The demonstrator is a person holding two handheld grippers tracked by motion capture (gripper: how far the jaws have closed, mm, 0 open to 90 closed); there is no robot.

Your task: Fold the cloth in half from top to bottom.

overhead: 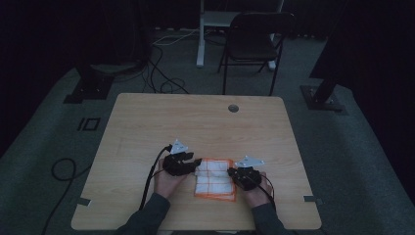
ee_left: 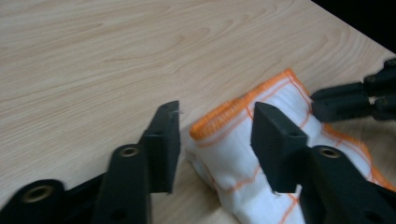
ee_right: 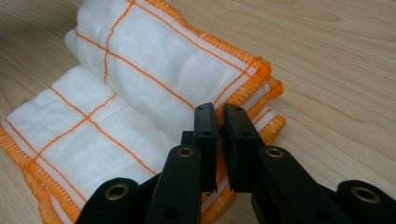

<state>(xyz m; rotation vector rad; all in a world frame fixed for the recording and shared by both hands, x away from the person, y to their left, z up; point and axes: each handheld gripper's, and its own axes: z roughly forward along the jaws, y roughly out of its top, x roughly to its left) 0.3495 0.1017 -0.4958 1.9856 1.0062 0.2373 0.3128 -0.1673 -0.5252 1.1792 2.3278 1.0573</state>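
- High view: the folded white cloth (overhead: 214, 178) with orange lines lies on the wooden desk (overhead: 205, 122) near its front edge, between the left claw (overhead: 195, 163) and the right claw (overhead: 234, 172).
- Left gripper view: the left claw (ee_left: 215, 140) is released; the cloth's (ee_left: 233, 154) corner sits between the jaws, not pressed.
- Right gripper view: the right claw (ee_right: 219, 140) is clenched on the cloth's (ee_right: 140, 88) orange edge.
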